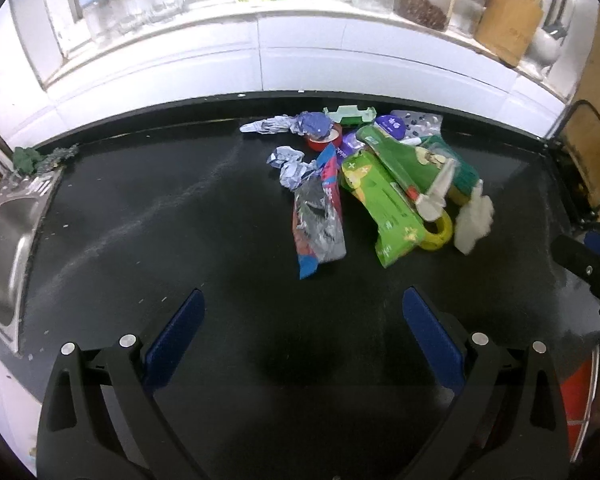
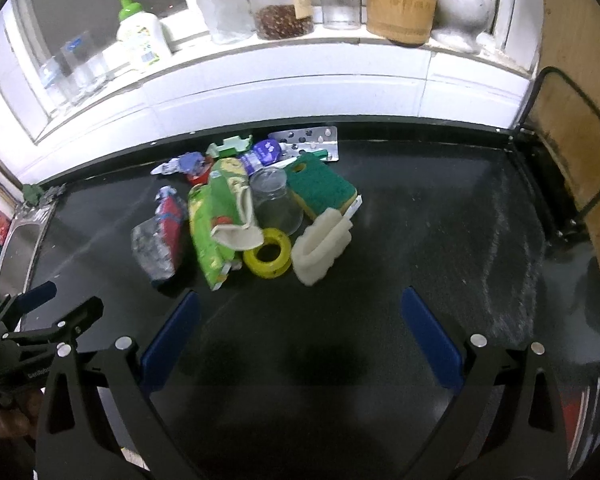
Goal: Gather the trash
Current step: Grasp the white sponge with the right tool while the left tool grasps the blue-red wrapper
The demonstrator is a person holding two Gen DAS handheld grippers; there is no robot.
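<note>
A heap of trash lies on the black counter (image 1: 160, 240) toward the back. It holds a green snack packet (image 1: 384, 204) (image 2: 212, 224), a silver and red wrapper (image 1: 320, 220) (image 2: 160, 240), a yellow tape ring (image 1: 438, 234) (image 2: 268, 254), a white foam piece (image 1: 474, 218) (image 2: 320, 246), crumpled foil (image 1: 292, 164), a green sponge (image 2: 320, 188), a clear cup (image 2: 274, 204) and a pill blister (image 2: 312, 142). My left gripper (image 1: 302, 332) hovers open in front of the heap, holding nothing. My right gripper (image 2: 300, 332) is open too, with nothing in it, just short of the tape ring.
A steel sink (image 1: 4, 248) is set into the counter's left end. Jars, bottles and a bamboo holder (image 2: 400, 0) crowd the white window ledge behind. A wire rack with a wooden board (image 2: 572, 148) stands at the right. The left gripper (image 2: 40, 320) shows at the right wrist view's lower left.
</note>
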